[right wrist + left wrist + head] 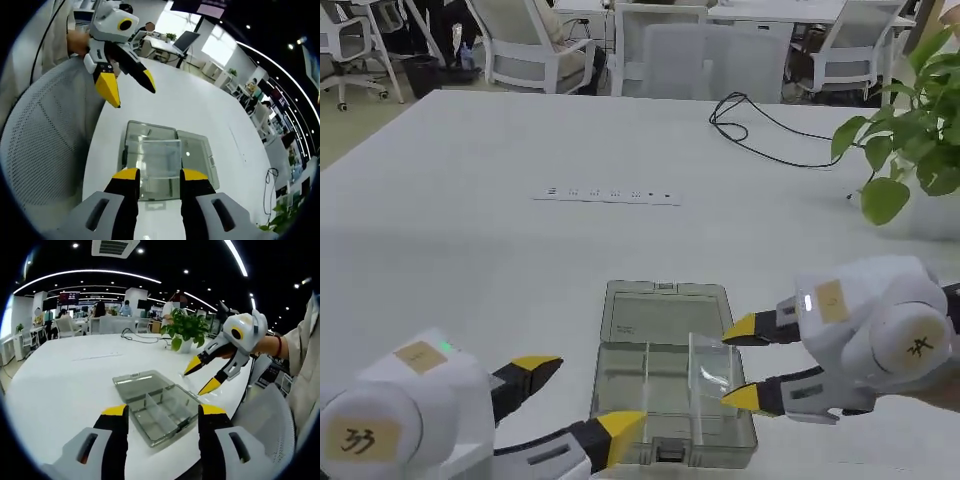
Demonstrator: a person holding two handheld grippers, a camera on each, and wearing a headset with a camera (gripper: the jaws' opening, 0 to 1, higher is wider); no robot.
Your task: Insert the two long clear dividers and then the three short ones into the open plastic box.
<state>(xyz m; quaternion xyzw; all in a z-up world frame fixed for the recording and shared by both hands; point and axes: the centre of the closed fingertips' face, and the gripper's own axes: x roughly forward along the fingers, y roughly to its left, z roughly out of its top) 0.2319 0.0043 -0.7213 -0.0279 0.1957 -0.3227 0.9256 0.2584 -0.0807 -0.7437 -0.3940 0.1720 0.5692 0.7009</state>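
Observation:
The open clear plastic box (pixel 605 400) lies near the table's front edge with its lid (pixel 660 312) folded back flat. Inside the tray a clear divider (pixel 150 411) stands upright along its length. My right gripper (pixel 742 365) hovers over the tray's right side, shut on another clear divider (pixel 708 368) held upright between its yellow tips; that divider (pixel 160 157) spans the gap between the jaws in the right gripper view. My left gripper (pixel 582 400) waits open and empty at the box's front left, jaws spread wide (pixel 163 412).
A white power strip (pixel 608 195) lies mid-table and a black cable (pixel 760 125) loops at the back right. A potted plant (pixel 910 140) stands at the right edge. A grey mesh chair back (pixel 45 145) sits close to the table's near side.

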